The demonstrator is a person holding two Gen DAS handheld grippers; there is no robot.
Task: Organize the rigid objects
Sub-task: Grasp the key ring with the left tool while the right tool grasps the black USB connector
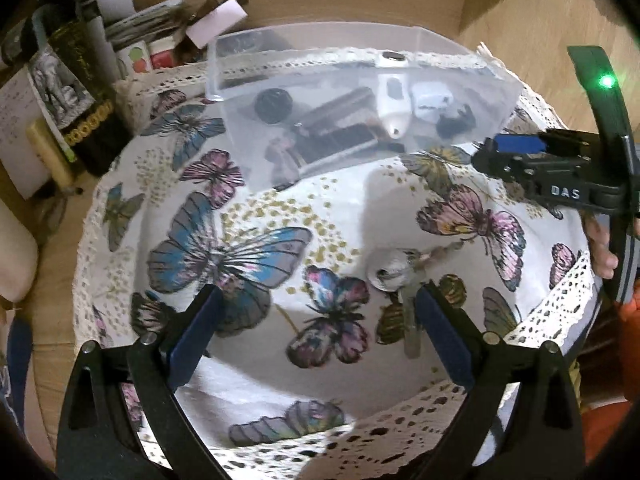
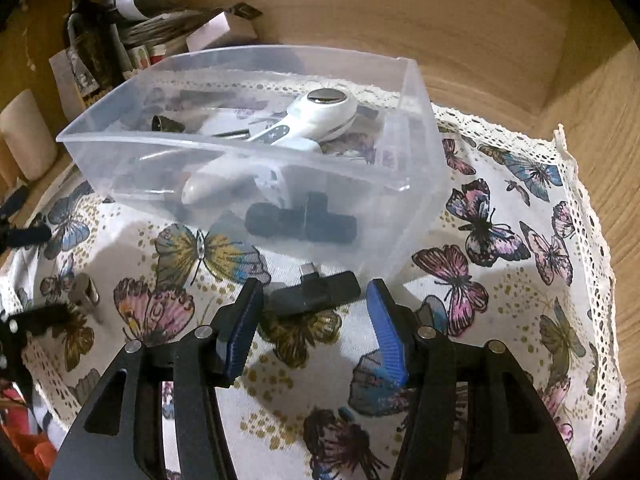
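Butterfly cloth (image 2: 500, 280) on wood desk: right gripper (image 2: 314, 312) spread around black adapter (image 2: 316, 290) just in front of clear bin (image 2: 420, 140) (already part-filled), left gripper (image 1: 316, 312) spread near keys (image 1: 400, 276); next: close, lift, drop in bin.

The cloth (image 2: 500, 292) is white, printed with pink, blue and yellow-brown butterflies and gold dots, edged in cream lace. The bin (image 2: 416, 184) is clear, frosted plastic. Inside it lies a white device (image 2: 304, 120) with a dark round cap. The adapter (image 2: 316, 292) at lower centre is black with a silver plug. The bench (image 2: 500, 40) is light wood-grain.
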